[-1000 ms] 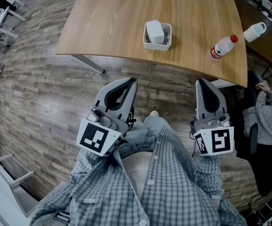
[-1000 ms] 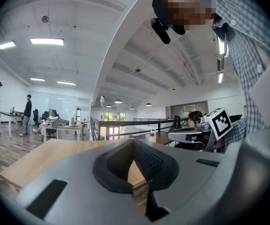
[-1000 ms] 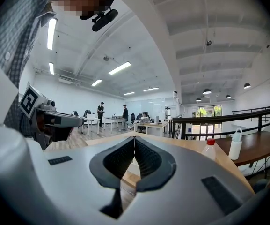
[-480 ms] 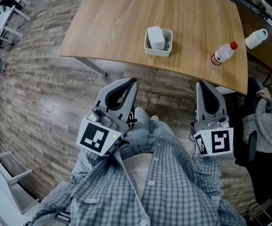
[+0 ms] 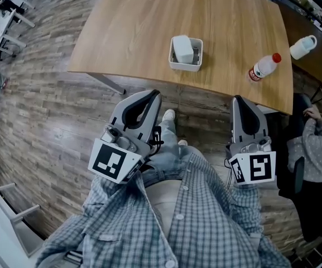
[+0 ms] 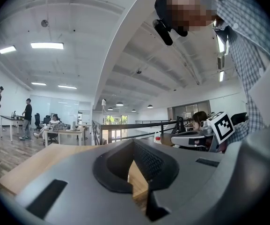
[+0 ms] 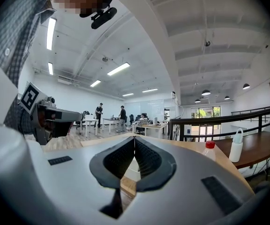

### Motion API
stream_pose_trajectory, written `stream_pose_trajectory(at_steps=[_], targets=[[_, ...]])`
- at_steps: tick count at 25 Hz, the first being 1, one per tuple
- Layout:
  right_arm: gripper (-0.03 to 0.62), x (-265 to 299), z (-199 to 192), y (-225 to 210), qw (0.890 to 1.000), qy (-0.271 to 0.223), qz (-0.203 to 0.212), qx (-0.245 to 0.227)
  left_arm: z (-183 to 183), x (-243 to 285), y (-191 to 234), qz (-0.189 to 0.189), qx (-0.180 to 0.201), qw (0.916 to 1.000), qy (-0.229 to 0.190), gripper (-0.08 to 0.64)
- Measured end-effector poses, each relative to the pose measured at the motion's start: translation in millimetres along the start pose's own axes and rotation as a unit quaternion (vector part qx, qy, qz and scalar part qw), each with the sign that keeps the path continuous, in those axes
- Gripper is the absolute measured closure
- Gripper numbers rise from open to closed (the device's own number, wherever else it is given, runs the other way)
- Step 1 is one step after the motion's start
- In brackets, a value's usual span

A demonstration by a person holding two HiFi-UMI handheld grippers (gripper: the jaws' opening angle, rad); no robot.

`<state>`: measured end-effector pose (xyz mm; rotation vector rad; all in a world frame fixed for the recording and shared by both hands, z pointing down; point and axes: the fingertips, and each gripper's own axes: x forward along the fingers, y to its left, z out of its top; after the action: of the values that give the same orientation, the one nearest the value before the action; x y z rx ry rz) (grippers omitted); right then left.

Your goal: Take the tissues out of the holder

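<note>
A white open-topped holder (image 5: 196,61) stands on the wooden table (image 5: 138,32) near its front edge, with a pale tissue pack (image 5: 183,48) upright inside. My left gripper (image 5: 152,95) is held over the floor short of the table, below and left of the holder, jaws shut and empty. My right gripper (image 5: 242,99) hangs level beside it, below and right of the holder, also shut on nothing. In the left gripper view the jaws (image 6: 134,142) meet over the table top. In the right gripper view the gripper (image 7: 135,138) is closed, and the holder (image 7: 132,169) shows through the gap below.
A red-capped bottle (image 5: 263,63) stands right of the holder near the table's front edge, and a white jug (image 5: 302,46) sits on a darker table beyond. A person (image 5: 317,144) sits at the far right. A table leg (image 5: 109,81) slants under the left front edge.
The table and holder have drawn slightly nearer in the head view, and a shoe now shows ahead between the grippers. Both grippers stay shut and keep their pose.
</note>
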<state>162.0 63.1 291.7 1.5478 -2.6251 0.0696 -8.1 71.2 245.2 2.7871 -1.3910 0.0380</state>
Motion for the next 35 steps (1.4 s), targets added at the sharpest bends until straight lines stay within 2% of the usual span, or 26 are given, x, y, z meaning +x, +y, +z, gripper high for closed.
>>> stream_pose_trajectory(at_steps=[8,14,21,35], targets=[[0.581,25,3,-6,1.000,0.018,-0.007,-0.022,-4,22,26,-0.002,-0.006,0.9998,0.016,0.554],[0.581,57,4,-17,0.999,0.026,-0.015,-0.017,-11,48,56,-0.004,-0.014,0.9994,0.032,0.554],[0.581,94,8,-15,0.999,0.038,-0.014,-0.032,-14,74,92,-0.013,-0.019,0.9990,0.037,0.554],[0.581,166,12,-23,0.997,0.061,-0.049,-0.018,-17,123,153,-0.056,-0.023,0.9969,0.051,0.554]])
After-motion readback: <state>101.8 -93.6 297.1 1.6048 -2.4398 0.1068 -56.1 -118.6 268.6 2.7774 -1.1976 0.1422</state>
